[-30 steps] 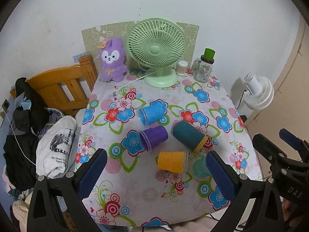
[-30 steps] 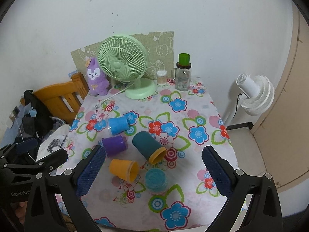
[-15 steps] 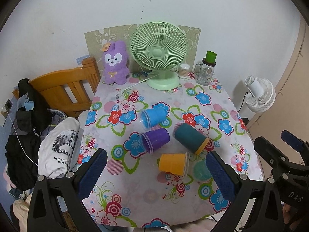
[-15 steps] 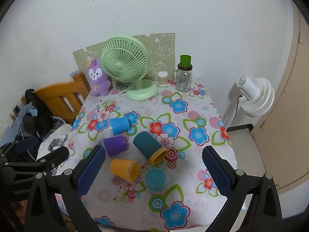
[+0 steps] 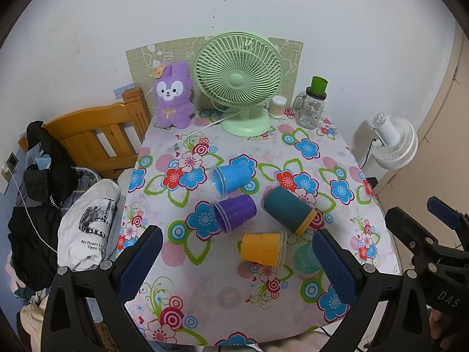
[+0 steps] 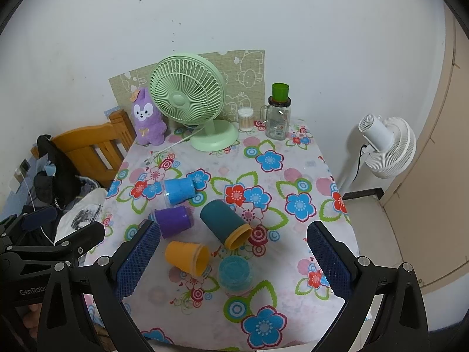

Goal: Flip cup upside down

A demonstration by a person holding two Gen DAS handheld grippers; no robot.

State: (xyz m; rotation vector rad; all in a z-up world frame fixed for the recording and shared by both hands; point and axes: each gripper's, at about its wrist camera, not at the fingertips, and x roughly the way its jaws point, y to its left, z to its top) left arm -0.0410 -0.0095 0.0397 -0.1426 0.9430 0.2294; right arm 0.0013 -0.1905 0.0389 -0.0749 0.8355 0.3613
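Note:
Several plastic cups lie on the flowered tablecloth (image 5: 205, 302). A blue cup (image 5: 231, 176) (image 6: 178, 191), a purple cup (image 5: 233, 214) (image 6: 173, 221), a dark teal cup with a yellow rim (image 5: 288, 209) (image 6: 225, 224) and an orange cup (image 5: 262, 248) (image 6: 187, 256) lie on their sides. A translucent teal cup (image 5: 304, 258) (image 6: 235, 272) stands on the cloth. My left gripper (image 5: 234, 264) and my right gripper (image 6: 231, 261) are both open and empty, held above the table's near edge.
A green desk fan (image 5: 239, 79), a purple plush rabbit (image 5: 173, 99), a cotton swab jar (image 5: 277, 107) and a glass jar with a green cup on top (image 5: 312, 108) stand at the back. A wooden chair with clothes (image 5: 96, 138) is left, a white floor fan (image 5: 391, 140) right.
Both grippers have drawn back and risen slightly, so the table looks a little farther and lower in both views. The cups have not moved.

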